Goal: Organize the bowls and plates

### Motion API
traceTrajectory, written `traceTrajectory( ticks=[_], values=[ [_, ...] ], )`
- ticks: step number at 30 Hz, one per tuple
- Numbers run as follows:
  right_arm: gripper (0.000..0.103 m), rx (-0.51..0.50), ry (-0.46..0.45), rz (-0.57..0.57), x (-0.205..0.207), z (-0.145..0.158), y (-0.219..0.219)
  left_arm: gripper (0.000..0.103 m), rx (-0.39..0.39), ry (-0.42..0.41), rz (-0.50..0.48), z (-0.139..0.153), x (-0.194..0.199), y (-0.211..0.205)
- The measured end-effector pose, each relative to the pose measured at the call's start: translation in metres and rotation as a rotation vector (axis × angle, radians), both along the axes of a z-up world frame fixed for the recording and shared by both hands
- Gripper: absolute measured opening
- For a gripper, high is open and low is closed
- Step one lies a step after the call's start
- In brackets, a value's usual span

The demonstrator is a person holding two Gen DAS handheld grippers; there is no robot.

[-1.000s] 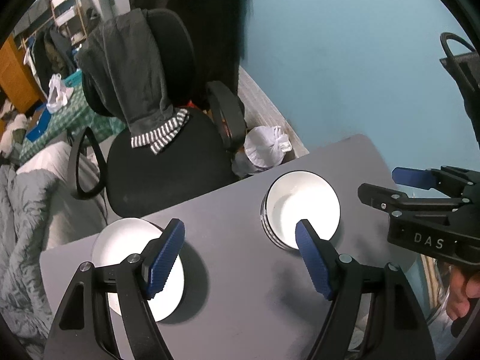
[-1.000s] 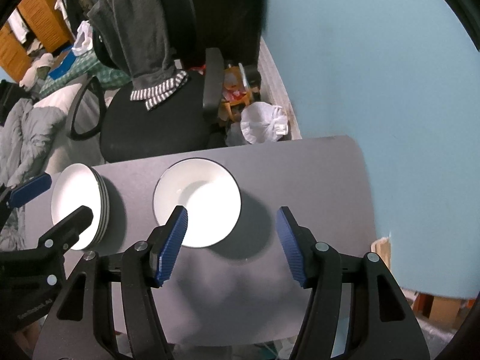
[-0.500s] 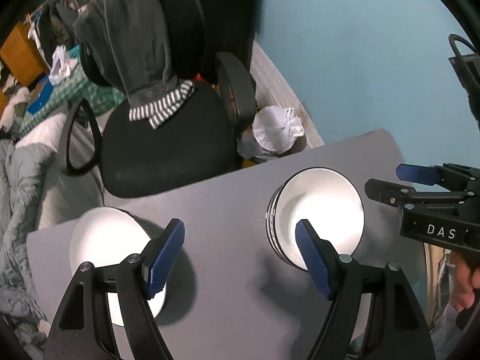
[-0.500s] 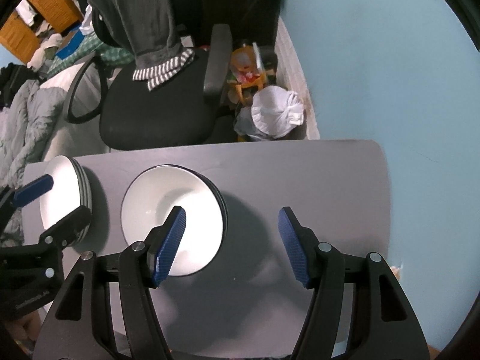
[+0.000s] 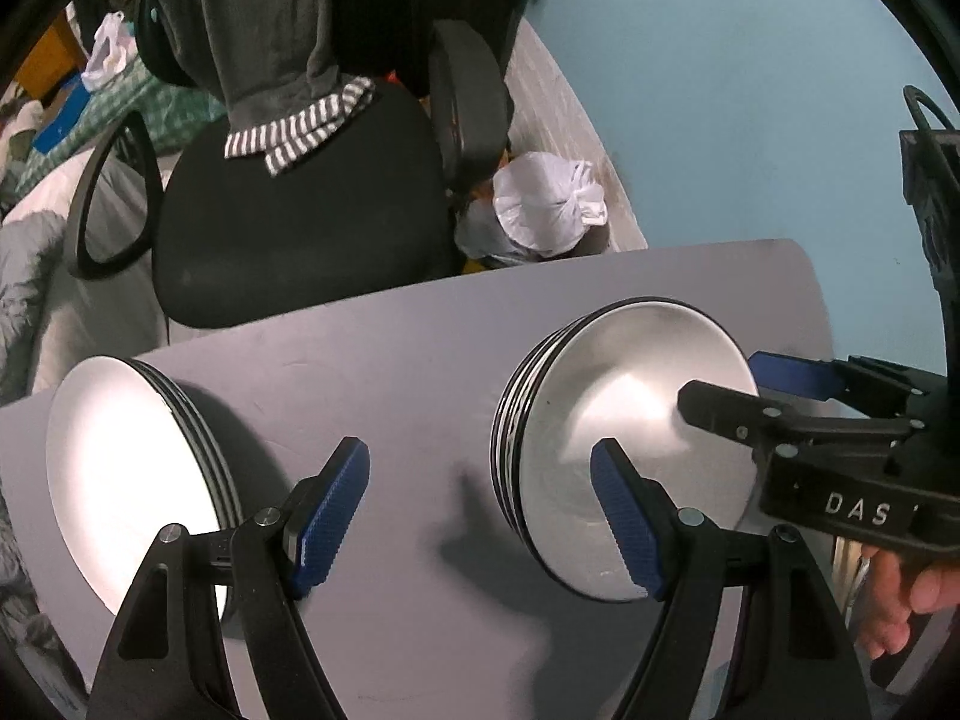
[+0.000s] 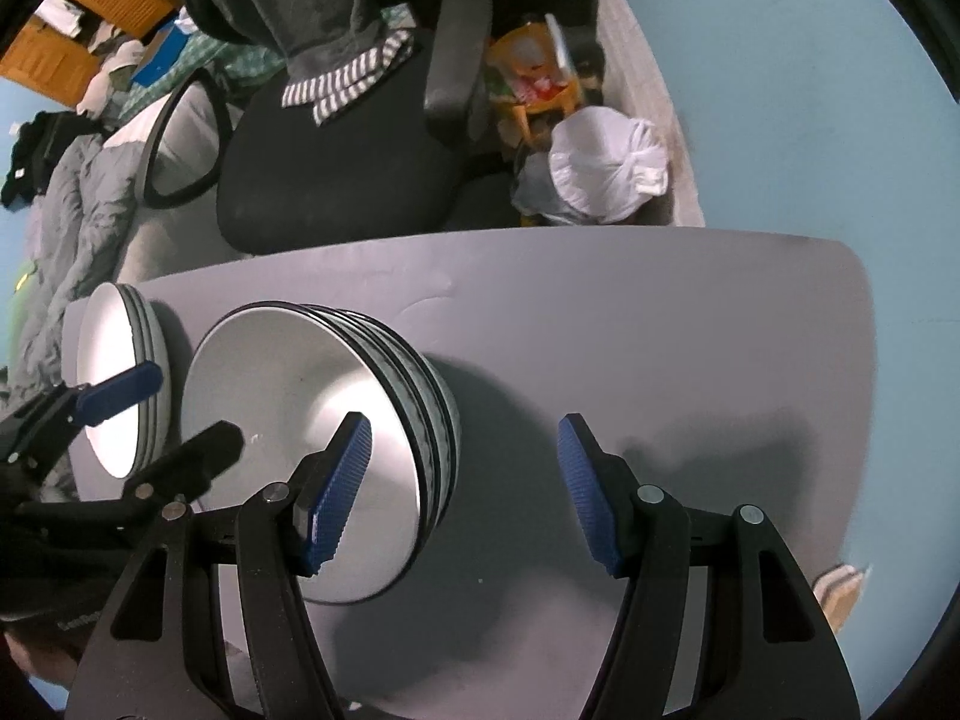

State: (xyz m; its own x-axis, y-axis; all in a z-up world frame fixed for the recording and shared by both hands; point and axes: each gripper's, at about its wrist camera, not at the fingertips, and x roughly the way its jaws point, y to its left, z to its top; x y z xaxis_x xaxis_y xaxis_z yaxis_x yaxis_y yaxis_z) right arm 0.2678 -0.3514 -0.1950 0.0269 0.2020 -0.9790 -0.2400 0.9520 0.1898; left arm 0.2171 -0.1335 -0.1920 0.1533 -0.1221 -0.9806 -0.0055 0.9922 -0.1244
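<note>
At the left end of the grey worktop (image 5: 420,372) stands a stack of white plates (image 5: 120,480), its near rim partly behind the left claw's outer finger. The left claw (image 5: 480,522) hangs spread and empty over the bare strip between the two stacks, pointing steeply down; its left pad lies just beside the plates' right edge, its right pad overlaps the left side of the bowls in this view. To the right sits the stack of bowls (image 6: 312,438), round, so no long axis governs the approach; only the rim matters. The right claw (image 6: 462,492) is also spread and empty, its left pad over the bowl's inside, its right pad over bare worktop beyond the stack, so the stack's right-hand wall falls between the jaws. It appears the nearer tool for the bowls, the left for the plates, though how high either floats above the rims is hard to judge through the fisheye. Open worktop lies to the right of the bowls as far as the rounded corner; the far edge drops to an office chair (image 6: 336,180) and a white bag (image 6: 606,168).
</note>
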Motion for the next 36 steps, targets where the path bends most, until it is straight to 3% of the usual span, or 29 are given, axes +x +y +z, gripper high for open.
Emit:
traceTrajectory(
  ticks=[14, 19, 22, 26, 29, 36],
  values=[
    [0.064, 0.011, 0.04, 0.081, 0.006, -0.028, 0.004, 0.078, -0.046, 0.11, 0.077, -0.029, 0.003, 0.003],
    [0.064, 0.039, 0.039, 0.091, 0.009, -0.028, 0.005, 0.072, -0.067, 0.128, 0.096, -0.037, 0.002, 0.004],
    [0.062, 0.051, 0.048, 0.098, 0.011, -0.029, 0.007, 0.064, -0.114, 0.133, 0.11, -0.038, 0.002, 0.005],
    [0.037, 0.1, 0.073, 0.108, 0.011, -0.028, 0.014, 0.044, -0.193, 0.16, 0.114, -0.04, 0.003, 0.008],
    [0.037, 0.066, 0.05, 0.139, 0.006, -0.025, 0.024, 0.03, -0.246, 0.173, 0.111, -0.04, 0.004, 0.008],
    [0.033, 0.069, 0.076, 0.138, 0.001, -0.027, 0.025, 0.024, -0.188, 0.153, 0.061, -0.034, 0.0, 0.008]
  ],
)
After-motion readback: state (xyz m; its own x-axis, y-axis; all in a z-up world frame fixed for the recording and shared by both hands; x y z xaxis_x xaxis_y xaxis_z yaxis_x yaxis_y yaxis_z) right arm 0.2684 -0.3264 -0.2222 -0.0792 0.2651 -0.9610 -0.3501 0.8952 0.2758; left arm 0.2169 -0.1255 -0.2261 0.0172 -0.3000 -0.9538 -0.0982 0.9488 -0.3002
